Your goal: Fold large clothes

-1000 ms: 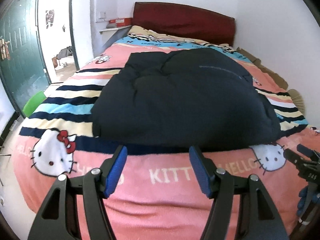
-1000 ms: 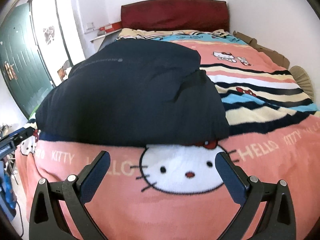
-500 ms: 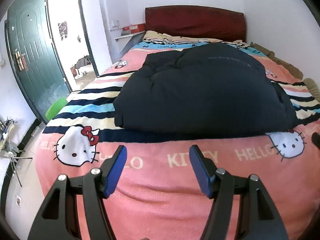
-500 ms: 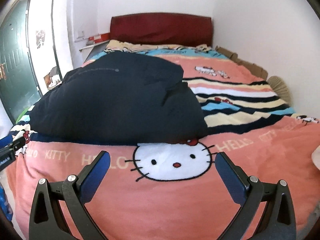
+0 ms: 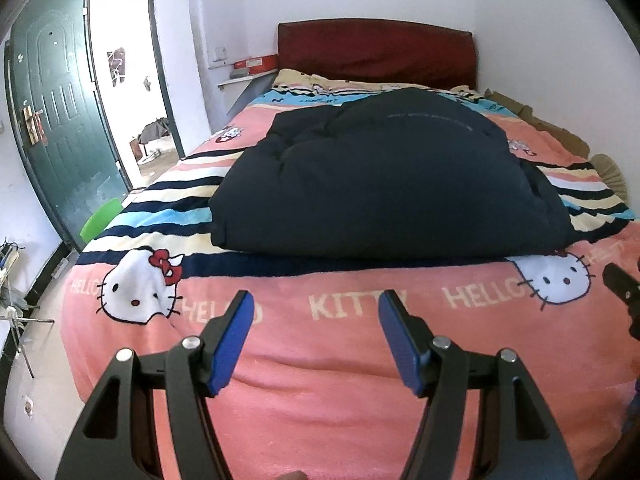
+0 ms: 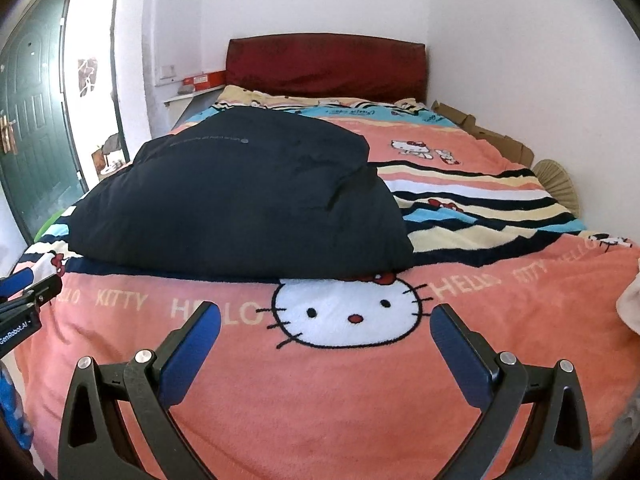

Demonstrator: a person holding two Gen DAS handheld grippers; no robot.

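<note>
A dark navy padded jacket (image 5: 384, 176) lies folded in a thick bundle on the pink cartoon-cat blanket (image 5: 320, 360) of the bed. In the right wrist view the same jacket (image 6: 240, 196) fills the left middle. My left gripper (image 5: 316, 312) hovers open over the blanket's near edge, short of the jacket, nothing between its blue pads. My right gripper (image 6: 324, 320) is open too, wider, above a white cat face (image 6: 344, 312), also short of the jacket. Each gripper shows at the edge of the other's view.
A dark red headboard (image 5: 376, 52) and white walls close the far end and right side. At the left stands an open green door (image 5: 60, 128) with a doorway beside it. Cardboard pieces (image 6: 480, 132) and a straw fan (image 6: 556, 180) lie along the bed's right edge.
Both grippers have drawn back from the jacket toward the foot of the bed, so more blanket shows before them. The jacket lies as before. Both jaws stay open.
</note>
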